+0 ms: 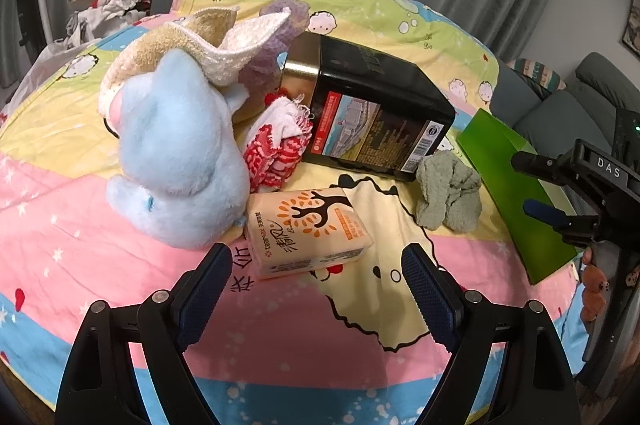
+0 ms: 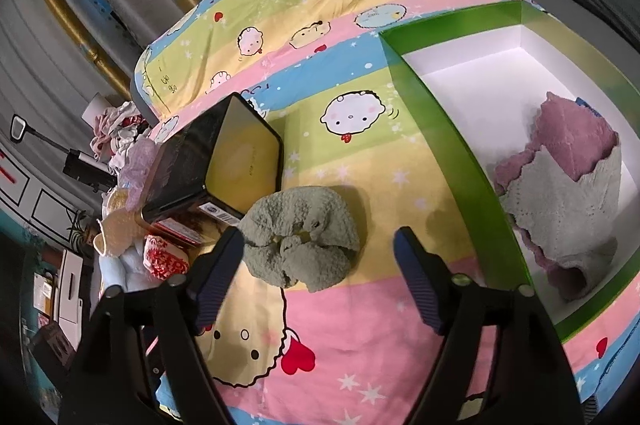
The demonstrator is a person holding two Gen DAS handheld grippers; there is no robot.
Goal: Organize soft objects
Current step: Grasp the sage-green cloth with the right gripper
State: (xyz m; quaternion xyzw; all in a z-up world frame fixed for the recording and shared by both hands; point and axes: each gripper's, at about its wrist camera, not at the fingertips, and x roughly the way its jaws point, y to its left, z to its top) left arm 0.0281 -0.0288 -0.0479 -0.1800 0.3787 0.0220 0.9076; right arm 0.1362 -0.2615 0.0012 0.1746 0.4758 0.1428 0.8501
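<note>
In the left wrist view, the left gripper [image 1: 316,265] hangs wide apart and holds nothing, just above the cartoon-print quilt [image 1: 304,329]. At 12 o'clock from it lies a tissue pack [image 1: 308,233]; at 10 o'clock sits a blue plush toy [image 1: 176,153] under a beige-and-white cloth [image 1: 192,45]. A black tin [image 1: 372,109] lies on its side at 1 o'clock, a green cloth [image 1: 448,193] just beside it.

In the right wrist view, the right gripper [image 2: 318,265] is likewise spread wide and empty, the green cloth [image 2: 300,245] between its fingertips, toward the left one. At 2 o'clock a green box [image 2: 456,153] holds a purple-and-grey cloth [image 2: 568,193].
</note>
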